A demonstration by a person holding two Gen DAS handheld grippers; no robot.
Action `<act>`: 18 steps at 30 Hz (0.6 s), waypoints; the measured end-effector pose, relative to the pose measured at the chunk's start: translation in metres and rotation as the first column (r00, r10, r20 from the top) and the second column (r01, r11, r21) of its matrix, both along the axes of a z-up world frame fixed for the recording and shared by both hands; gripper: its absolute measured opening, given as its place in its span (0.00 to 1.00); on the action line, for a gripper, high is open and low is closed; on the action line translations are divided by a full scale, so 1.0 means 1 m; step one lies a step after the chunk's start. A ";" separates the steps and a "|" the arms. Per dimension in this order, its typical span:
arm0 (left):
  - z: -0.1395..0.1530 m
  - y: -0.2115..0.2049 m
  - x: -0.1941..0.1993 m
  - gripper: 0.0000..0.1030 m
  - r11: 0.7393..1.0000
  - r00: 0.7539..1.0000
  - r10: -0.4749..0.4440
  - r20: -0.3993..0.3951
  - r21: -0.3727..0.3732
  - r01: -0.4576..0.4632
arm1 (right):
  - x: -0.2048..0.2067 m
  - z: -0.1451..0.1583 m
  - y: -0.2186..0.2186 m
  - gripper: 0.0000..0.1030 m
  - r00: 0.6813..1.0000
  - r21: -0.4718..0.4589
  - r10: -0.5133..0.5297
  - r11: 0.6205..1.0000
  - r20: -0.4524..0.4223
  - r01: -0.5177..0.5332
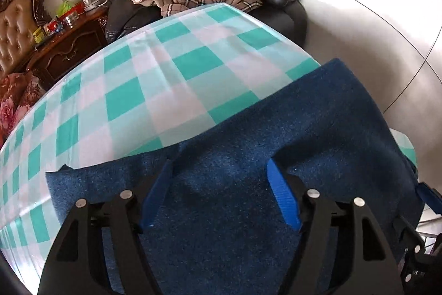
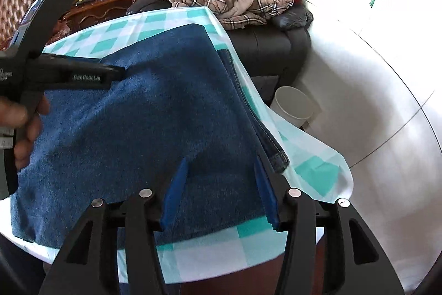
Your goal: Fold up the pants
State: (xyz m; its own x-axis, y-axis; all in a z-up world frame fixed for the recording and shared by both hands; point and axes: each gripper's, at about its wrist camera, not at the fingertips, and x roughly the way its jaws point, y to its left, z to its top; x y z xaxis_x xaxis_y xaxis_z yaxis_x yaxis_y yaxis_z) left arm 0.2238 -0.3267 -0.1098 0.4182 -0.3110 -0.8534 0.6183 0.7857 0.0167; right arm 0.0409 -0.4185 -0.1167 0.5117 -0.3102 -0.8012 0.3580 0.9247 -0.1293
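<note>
Pants (image 2: 132, 112) folded, at table's (image 1: 116, 90) right edge | left gripper (image 1: 221, 170) jaws apart, unclamped | right gripper (image 2: 221, 165) jaws apart, unclamped

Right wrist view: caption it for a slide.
Open right gripper over folded blue pants on a checked tablecloth, left gripper alongside.

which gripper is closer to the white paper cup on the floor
Right. The right gripper sits over the pants' edge at the table side where the white paper cup stands below. The left gripper is over the pants' far side, away from the cup.
</note>
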 end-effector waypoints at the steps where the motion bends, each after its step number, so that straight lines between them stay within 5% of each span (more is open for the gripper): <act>1: 0.006 0.005 -0.003 0.69 1.000 1.000 0.011 0.008 0.000 -0.011 | -0.003 0.003 0.002 0.54 1.000 -0.001 -0.008 1.000 -0.003 0.008; 3: 0.025 0.021 -0.021 0.72 0.999 1.000 0.009 0.020 -0.040 -0.009 | -0.010 0.009 0.003 0.64 0.999 -0.008 -0.032 0.999 0.003 0.032; 4: 0.031 0.026 -0.025 0.83 0.998 0.999 0.018 0.029 -0.062 -0.016 | -0.013 0.011 0.004 0.67 0.999 -0.005 -0.040 0.999 0.008 0.040; 7: 0.052 0.053 -0.058 0.96 0.993 0.996 0.071 0.061 -0.100 -0.064 | -0.026 0.017 0.004 0.67 0.998 0.014 -0.063 0.998 0.013 0.063; 18: 0.073 0.126 -0.173 0.98 0.974 0.990 0.139 0.027 -0.185 -0.131 | -0.068 0.053 0.018 0.73 0.995 -0.002 -0.078 0.997 0.066 0.078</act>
